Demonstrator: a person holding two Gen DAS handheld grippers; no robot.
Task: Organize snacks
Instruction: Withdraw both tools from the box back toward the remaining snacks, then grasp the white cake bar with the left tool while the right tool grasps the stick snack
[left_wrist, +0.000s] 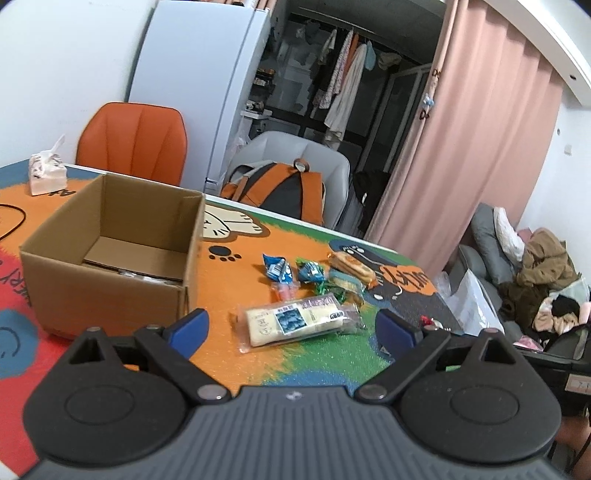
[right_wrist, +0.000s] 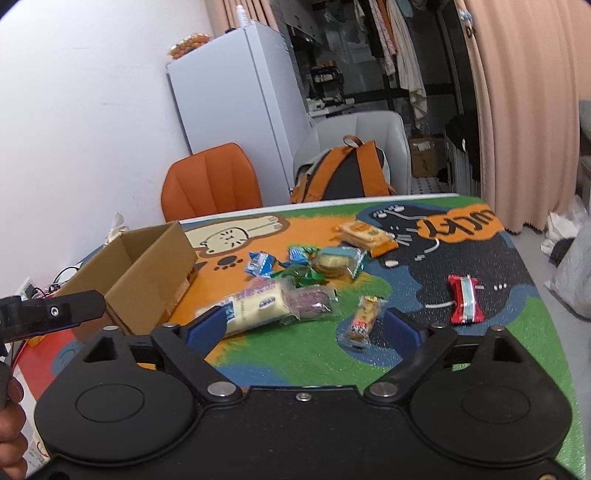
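An open cardboard box (left_wrist: 107, 254) stands on the colourful table mat, left of a loose pile of snacks. My left gripper (left_wrist: 291, 326) is open, with a cream wafer packet (left_wrist: 291, 323) lying on the mat just ahead, between its blue fingers. Behind that packet lie two blue candies (left_wrist: 277, 267), green wrappers and an orange biscuit packet (left_wrist: 352, 267). My right gripper (right_wrist: 304, 326) is open and low over the mat. A small orange snack bar (right_wrist: 364, 319) lies untouched near its right finger, and the cream wafer packet (right_wrist: 255, 304) reaches its left fingertip. A red packet (right_wrist: 465, 299) lies apart at the right.
A tissue pack (left_wrist: 46, 175) and a black cable (left_wrist: 14, 221) sit beyond the box. An orange chair (left_wrist: 133, 142) and a white chair holding a backpack (left_wrist: 280, 188) stand behind the table. The mat's right edge (right_wrist: 535, 280) drops to the floor.
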